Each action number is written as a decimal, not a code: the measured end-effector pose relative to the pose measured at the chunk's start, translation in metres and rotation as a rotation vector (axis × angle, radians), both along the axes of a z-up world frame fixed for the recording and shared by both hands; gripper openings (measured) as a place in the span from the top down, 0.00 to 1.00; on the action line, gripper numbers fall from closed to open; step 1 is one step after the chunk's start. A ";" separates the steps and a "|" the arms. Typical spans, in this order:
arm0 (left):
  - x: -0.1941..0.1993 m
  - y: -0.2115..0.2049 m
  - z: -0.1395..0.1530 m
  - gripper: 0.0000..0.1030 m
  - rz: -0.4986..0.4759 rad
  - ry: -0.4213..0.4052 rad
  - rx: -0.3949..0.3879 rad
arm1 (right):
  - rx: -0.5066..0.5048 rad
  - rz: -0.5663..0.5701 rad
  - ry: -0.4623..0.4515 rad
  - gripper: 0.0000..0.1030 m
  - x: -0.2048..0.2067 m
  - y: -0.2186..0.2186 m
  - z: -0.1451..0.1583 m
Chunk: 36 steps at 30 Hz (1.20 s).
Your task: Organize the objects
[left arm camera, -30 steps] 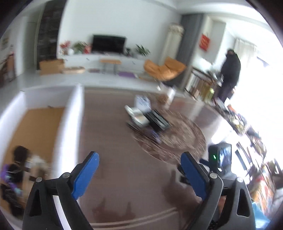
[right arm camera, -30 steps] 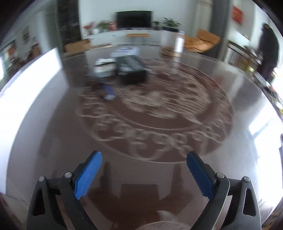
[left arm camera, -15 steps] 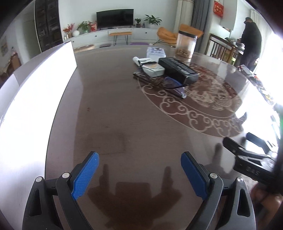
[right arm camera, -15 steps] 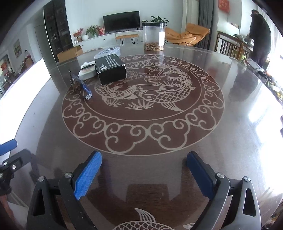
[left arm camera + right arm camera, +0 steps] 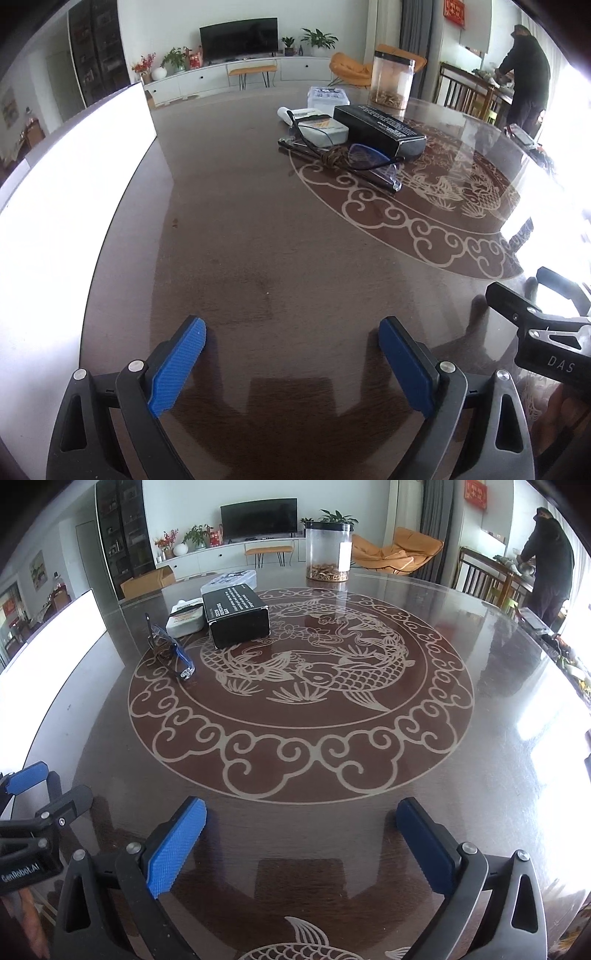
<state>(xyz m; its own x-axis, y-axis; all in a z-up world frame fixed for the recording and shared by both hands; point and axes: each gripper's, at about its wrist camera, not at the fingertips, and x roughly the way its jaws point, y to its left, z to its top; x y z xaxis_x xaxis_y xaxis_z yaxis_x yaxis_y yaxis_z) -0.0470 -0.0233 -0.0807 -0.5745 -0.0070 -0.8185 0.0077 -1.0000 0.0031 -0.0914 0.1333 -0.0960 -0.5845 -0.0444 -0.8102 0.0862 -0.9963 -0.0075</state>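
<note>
Left wrist view now frames the table (image 5: 258,221) instead of the room, left gripper (image 5: 291,363) spread and empty, right gripper (image 5: 301,843) opening empty, with glasses (image 5: 364,158) and box (image 5: 380,127) at 1 o'clock, ungrasped.

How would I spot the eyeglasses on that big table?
Find the round carved fish medallion on the dark table. At its far left edge, objects cluster around a black box. The eyeglasses lie nearest you: thin dark frame, bluish lenses, everything else boxy.
</note>
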 end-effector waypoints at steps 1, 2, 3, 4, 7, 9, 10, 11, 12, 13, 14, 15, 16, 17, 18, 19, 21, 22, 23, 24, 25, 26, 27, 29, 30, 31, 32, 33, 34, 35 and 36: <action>-0.002 0.000 -0.001 0.04 -0.001 -0.002 0.001 | 0.000 0.000 0.000 0.00 0.000 0.000 0.000; -0.003 0.000 -0.002 0.00 -0.001 -0.007 0.001 | 0.000 0.000 0.000 0.00 0.000 0.000 0.000; -0.004 0.000 -0.002 0.00 0.000 -0.012 0.001 | 0.000 0.000 0.000 0.00 0.000 0.000 0.000; -0.005 0.001 -0.002 0.00 0.001 -0.012 0.002 | 0.000 -0.001 0.000 0.00 0.000 0.000 0.000; -0.004 0.001 -0.002 0.00 0.001 -0.011 0.002 | 0.000 -0.001 0.000 0.00 0.000 0.000 0.000; -0.005 0.001 -0.002 0.00 0.001 -0.011 0.003 | 0.000 -0.001 0.000 0.00 0.000 0.000 0.000; -0.005 0.001 -0.002 0.00 0.002 -0.012 0.003 | 0.000 -0.001 0.000 0.00 0.000 0.000 0.000; -0.005 0.001 -0.002 0.00 0.002 -0.012 0.002 | 0.000 -0.001 0.000 0.00 0.001 0.000 0.000; -0.005 0.001 -0.002 0.00 0.002 -0.012 0.002 | 0.000 -0.001 0.000 0.00 0.000 0.000 0.000; -0.005 0.001 -0.002 0.00 0.002 -0.012 0.002 | 0.000 -0.001 0.000 0.00 0.000 0.000 0.000; -0.005 0.001 -0.002 0.00 0.001 -0.012 0.002 | 0.000 -0.001 0.000 0.00 0.001 0.000 0.000; -0.005 0.001 -0.002 0.00 0.001 -0.012 0.002 | 0.000 -0.002 0.000 0.00 0.000 0.000 0.000; -0.005 0.001 -0.002 0.00 0.001 -0.012 0.002 | 0.000 -0.002 0.000 0.00 0.001 0.000 0.000; -0.005 0.001 -0.002 0.00 0.001 -0.012 0.002 | 0.000 -0.002 0.000 0.00 0.001 0.001 0.000; -0.005 0.001 -0.002 0.00 0.001 -0.012 0.002 | 0.000 -0.002 0.000 0.00 0.000 0.000 0.000; -0.005 0.001 -0.002 0.00 0.001 -0.012 0.002 | 0.000 -0.002 0.000 0.00 0.000 0.000 0.000; -0.005 0.001 -0.002 0.00 0.002 -0.012 0.003 | 0.000 -0.002 0.000 0.00 0.001 0.000 0.000; -0.005 0.001 -0.001 0.00 0.002 -0.014 0.003 | 0.000 -0.002 0.000 0.00 0.000 0.000 0.000; -0.007 0.001 -0.001 0.00 0.008 -0.026 0.005 | 0.000 -0.002 0.000 0.00 0.001 0.000 0.000; -0.011 0.001 0.000 0.00 0.023 -0.046 0.014 | 0.000 -0.002 0.000 0.00 0.001 0.000 0.000; -0.015 0.000 0.003 0.00 0.029 -0.045 0.057 | 0.000 -0.002 0.000 0.00 0.001 0.000 0.000; -0.018 0.000 0.008 0.00 0.029 -0.027 0.099 | 0.000 -0.002 0.000 0.00 0.001 0.000 0.000; -0.023 0.001 0.014 0.00 0.033 -0.006 0.128 | 0.000 -0.002 0.000 0.00 0.001 0.000 0.000; -0.042 0.008 0.027 0.00 0.049 0.021 0.146 | 0.000 -0.002 0.000 0.00 0.001 0.001 0.001; -0.053 0.010 0.032 0.00 0.058 0.031 0.155 | 0.000 -0.003 0.000 0.00 0.001 0.001 0.001; -0.064 0.012 0.038 0.00 0.071 0.051 0.165 | 0.000 -0.003 0.000 0.00 0.001 0.001 0.001; -0.076 0.014 0.044 0.00 0.093 0.080 0.168 | 0.001 -0.003 0.000 0.00 0.001 0.001 0.001; -0.086 0.015 0.048 0.00 0.115 0.101 0.164 | 0.001 -0.003 -0.001 0.00 0.001 0.001 0.001; -0.096 0.015 0.050 0.00 0.136 0.118 0.158 | 0.000 -0.003 -0.001 0.00 0.001 0.001 0.001; -0.107 0.016 0.050 0.00 0.153 0.123 0.157 | 0.000 -0.003 -0.001 0.00 0.001 0.001 0.001; -0.117 0.016 0.048 0.00 0.162 0.117 0.158 | 0.000 -0.003 -0.001 0.00 0.001 0.001 0.001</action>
<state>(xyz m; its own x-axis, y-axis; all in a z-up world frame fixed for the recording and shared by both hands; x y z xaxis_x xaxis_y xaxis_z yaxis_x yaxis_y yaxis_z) -0.1640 -0.0071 -0.0332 -0.6672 0.0156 -0.7447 0.1592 -0.9737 -0.1630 -0.0907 0.1338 -0.0954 -0.5842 -0.0422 -0.8105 0.0831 -0.9965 -0.0080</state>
